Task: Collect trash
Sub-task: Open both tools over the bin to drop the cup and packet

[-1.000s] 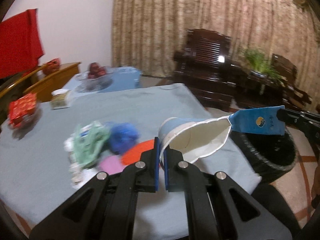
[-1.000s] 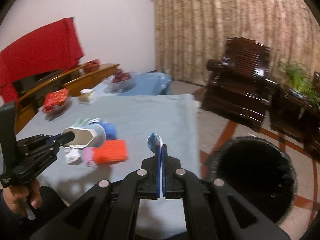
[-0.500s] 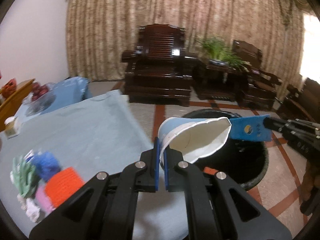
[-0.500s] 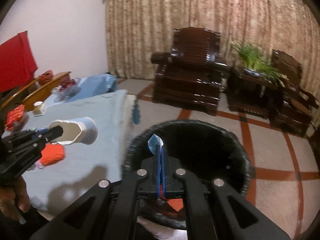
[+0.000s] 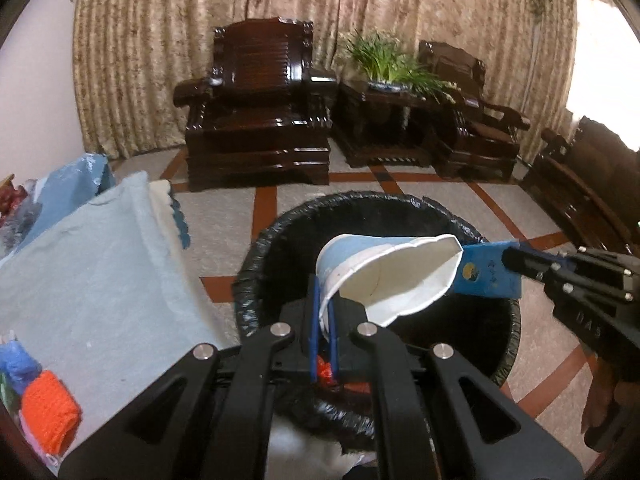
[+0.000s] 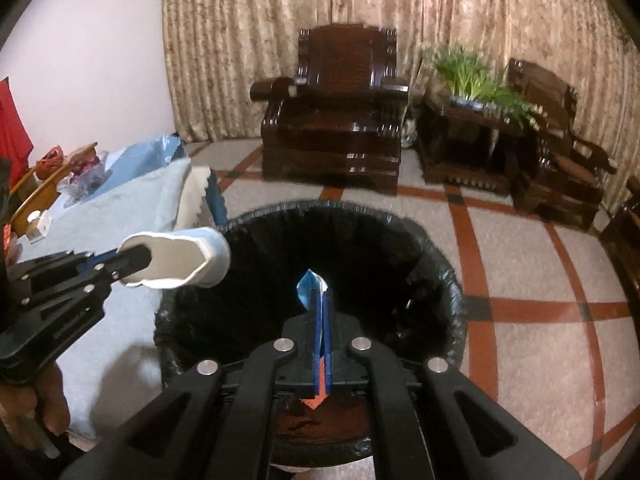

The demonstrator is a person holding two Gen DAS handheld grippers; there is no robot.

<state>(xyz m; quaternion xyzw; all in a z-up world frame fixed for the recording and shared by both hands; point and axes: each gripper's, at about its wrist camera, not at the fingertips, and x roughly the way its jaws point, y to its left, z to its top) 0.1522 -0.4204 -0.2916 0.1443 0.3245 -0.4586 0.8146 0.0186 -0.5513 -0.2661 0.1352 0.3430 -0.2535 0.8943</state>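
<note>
Both wrists overlook bin (image 5: 496,344) (close).

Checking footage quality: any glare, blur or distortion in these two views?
Left wrist view: window blown out white at right, curtain bowed by fisheye, paper cup sharp. Right wrist view: armchair and plant slightly smeared, trash bin interior nearly black.

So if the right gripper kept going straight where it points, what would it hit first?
Probably the black-lined trash bin: the right gripper, pinching a blue wrapper, points down into its mouth. Depth is unclear.
</note>
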